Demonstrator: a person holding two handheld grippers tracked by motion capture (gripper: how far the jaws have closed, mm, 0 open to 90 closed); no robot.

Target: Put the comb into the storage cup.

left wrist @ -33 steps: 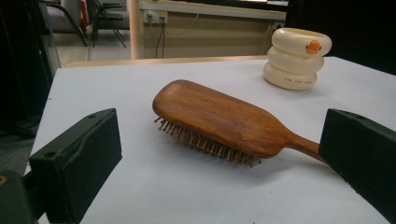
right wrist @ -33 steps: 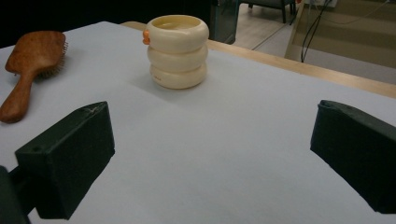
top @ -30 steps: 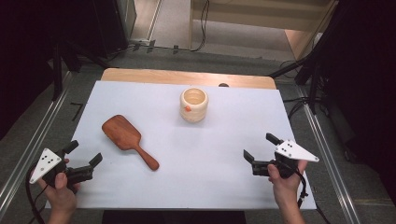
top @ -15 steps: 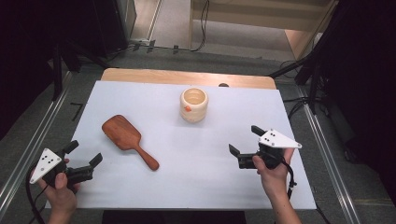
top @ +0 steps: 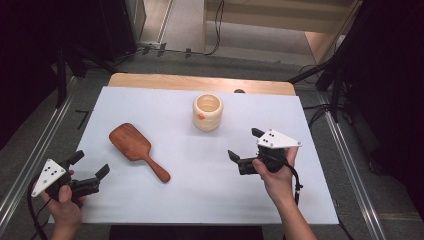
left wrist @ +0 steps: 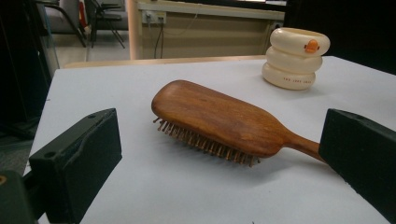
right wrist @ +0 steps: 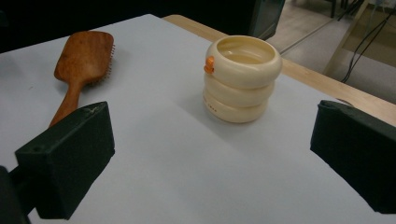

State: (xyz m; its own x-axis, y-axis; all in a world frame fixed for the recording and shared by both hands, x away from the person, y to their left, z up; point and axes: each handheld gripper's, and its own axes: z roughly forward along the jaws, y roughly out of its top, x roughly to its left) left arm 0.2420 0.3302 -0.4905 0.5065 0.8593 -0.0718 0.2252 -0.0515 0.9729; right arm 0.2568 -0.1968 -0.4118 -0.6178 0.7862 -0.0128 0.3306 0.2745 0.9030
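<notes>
A white table (top: pixel 200 190) spreads across the high view, with a strip of bare wood along its far edge. On it, left of centre, lies a wooden hairbrush (top: pixel 137 150), bristles down, its paddle head pointing away to the far left and its handle running toward the near right. In the left gripper view the brush (left wrist: pixel 219 119) lies just ahead between the 2 black jaws, resting on its bristles. Farther back, near the middle of the table, stands a cream cup (top: pixel 207 112) shaped like 3 stacked rings, upright, with a small orange mark on its rim; it is well apart from the brush.

The right gripper (top: pixel 245 147) is held above the table to the near right of the cup, its jaws spread wide and holding nothing. In the right gripper view the cup (right wrist: pixel 240 79) stands ahead between those jaws, not touched. The left gripper (top: pixel 90 167) sits at the near left corner, just beside the brush handle's end, its jaws likewise released and empty.
</notes>
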